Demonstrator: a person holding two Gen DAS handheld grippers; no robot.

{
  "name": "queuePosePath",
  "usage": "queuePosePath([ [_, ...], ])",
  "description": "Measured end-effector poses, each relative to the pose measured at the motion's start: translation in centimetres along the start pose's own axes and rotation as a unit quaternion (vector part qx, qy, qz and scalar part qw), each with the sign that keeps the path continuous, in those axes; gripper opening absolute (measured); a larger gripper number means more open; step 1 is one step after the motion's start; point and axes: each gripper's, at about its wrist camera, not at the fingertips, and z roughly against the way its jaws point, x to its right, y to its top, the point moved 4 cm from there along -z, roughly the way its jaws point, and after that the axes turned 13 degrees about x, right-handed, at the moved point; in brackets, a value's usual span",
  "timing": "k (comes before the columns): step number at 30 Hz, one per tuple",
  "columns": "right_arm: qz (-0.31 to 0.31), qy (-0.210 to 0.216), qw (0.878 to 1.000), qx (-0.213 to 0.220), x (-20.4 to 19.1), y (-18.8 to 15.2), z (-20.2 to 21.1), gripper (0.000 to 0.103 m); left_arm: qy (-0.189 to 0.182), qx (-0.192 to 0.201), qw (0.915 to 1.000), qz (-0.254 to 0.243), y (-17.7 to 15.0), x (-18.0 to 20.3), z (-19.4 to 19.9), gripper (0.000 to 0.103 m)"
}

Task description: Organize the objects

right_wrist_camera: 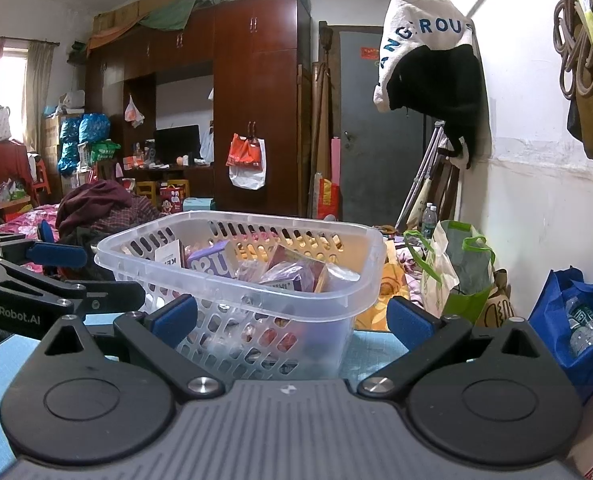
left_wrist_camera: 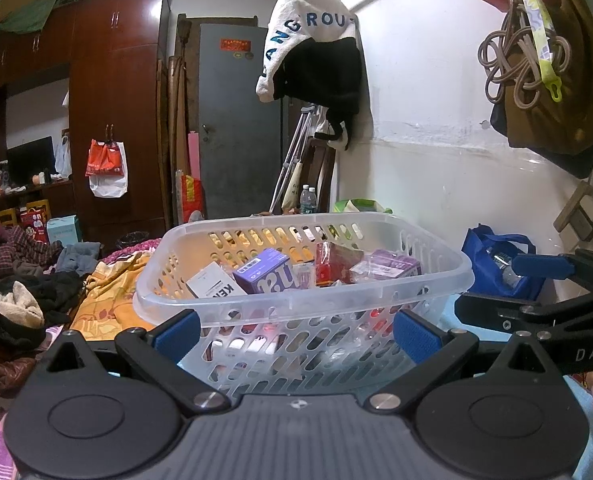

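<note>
1. The clear plastic basket (left_wrist_camera: 304,300) sits on the light blue mat (right_wrist_camera: 376,344), right in front of both grippers. It already holds a bunch of small boxes: a purple box (left_wrist_camera: 264,272), a white box (left_wrist_camera: 214,286), a red packet (left_wrist_camera: 334,264) and another purplish pack (left_wrist_camera: 388,266). So my guess is the sorting is well along, or it's a pause between items.

2. The left gripper (left_wrist_camera: 296,334) has its blue pads spread wide with nothing between them. It's pointed straight at the basket's near wall, low, about level with the mat.

3. The right gripper (right_wrist_camera: 292,316) is the same deal: jaws wide apart, empty, aimed at the basket from a bit further right, so it looks at the corner.

4. The two tools are close beside each other. Each one shows up at the edge of the other's camera, held roughly level and parallel.

5. I can't see any loose item on the mat between the grippers and the basket, so I can't tell what's supposed to get picked next.

6. Next move, I reckon: either find another stray thing to drop in, or close on the basket rim to shift it. Grabbing the rim would mean lifting a gripper up first, since both sit below it.

7. A blue bag (right_wrist_camera: 576,320) and a green-and-white bag (right_wrist_camera: 456,276) stand off to the right by the wall.
</note>
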Motion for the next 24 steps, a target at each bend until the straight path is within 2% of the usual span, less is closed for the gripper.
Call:
queuePosePath([
  [24, 0.003, -0.003, 1.0, -0.004, 0.2, -0.42, -0.2, 0.103, 0.008, 0.004, 0.9999, -0.004, 0.14, 0.29, -0.25, 0.103],
])
